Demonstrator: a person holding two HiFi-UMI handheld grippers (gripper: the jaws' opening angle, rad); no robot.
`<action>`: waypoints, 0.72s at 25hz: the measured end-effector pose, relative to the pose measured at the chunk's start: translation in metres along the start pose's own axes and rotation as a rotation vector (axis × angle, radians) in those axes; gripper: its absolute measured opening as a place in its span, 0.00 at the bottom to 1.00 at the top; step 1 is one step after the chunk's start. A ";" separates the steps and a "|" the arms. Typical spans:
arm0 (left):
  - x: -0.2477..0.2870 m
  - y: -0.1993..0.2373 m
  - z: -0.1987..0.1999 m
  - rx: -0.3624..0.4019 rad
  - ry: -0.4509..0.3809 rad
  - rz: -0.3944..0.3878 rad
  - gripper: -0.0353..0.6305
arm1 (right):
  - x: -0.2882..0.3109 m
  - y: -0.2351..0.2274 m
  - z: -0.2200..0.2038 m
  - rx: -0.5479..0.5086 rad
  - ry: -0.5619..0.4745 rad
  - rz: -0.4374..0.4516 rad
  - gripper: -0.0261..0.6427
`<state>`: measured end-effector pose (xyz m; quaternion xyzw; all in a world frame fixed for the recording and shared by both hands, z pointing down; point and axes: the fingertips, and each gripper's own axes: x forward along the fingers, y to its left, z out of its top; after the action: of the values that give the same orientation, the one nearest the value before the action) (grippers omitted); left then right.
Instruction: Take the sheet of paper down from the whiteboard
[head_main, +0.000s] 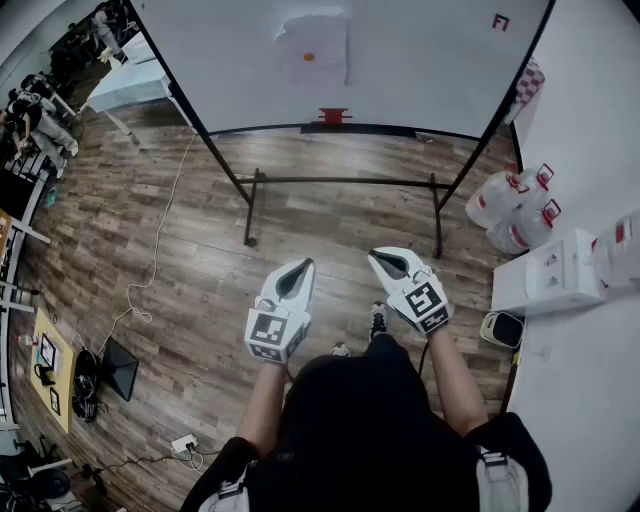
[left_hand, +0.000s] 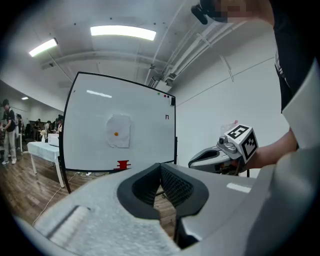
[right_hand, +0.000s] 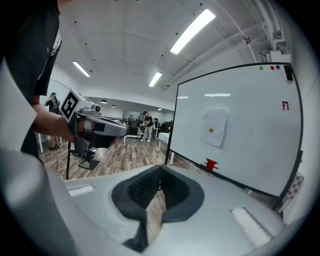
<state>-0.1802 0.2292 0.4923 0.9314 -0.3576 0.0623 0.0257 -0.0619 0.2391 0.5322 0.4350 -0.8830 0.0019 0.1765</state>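
The approach step is just getting under way. The sheet of paper (head_main: 313, 50) is hanging on the whiteboard (head_main: 430, 70), seemingly pinned by an orange magnet (head_main: 309, 57), well apart from both grippers. The left gripper (head_main: 302, 267) and right gripper (head_main: 381, 257) are holding their fingers together, empty. The next move is likely calling for stepping closer and parting the fingers at the paper's edge.

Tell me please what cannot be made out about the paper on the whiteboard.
Sheet of paper: any writing is too small and pale, all views.
Orange dot on it: magnet or sticker, too small, all views.
Red object below the sheet: too small to identify, all views.
Whiteboard: top cut off by the head view's upper edge.
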 end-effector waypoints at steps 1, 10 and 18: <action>-0.001 -0.001 0.000 -0.002 -0.001 0.000 0.07 | -0.001 0.001 0.000 -0.001 0.001 0.001 0.04; 0.000 -0.002 0.002 -0.013 -0.011 -0.009 0.07 | -0.003 -0.001 -0.005 0.013 0.024 -0.030 0.04; 0.002 0.004 -0.005 -0.017 0.010 -0.012 0.07 | -0.003 -0.007 -0.005 0.072 -0.016 -0.047 0.04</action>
<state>-0.1815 0.2252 0.4973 0.9330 -0.3523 0.0638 0.0356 -0.0531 0.2381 0.5351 0.4616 -0.8733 0.0262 0.1535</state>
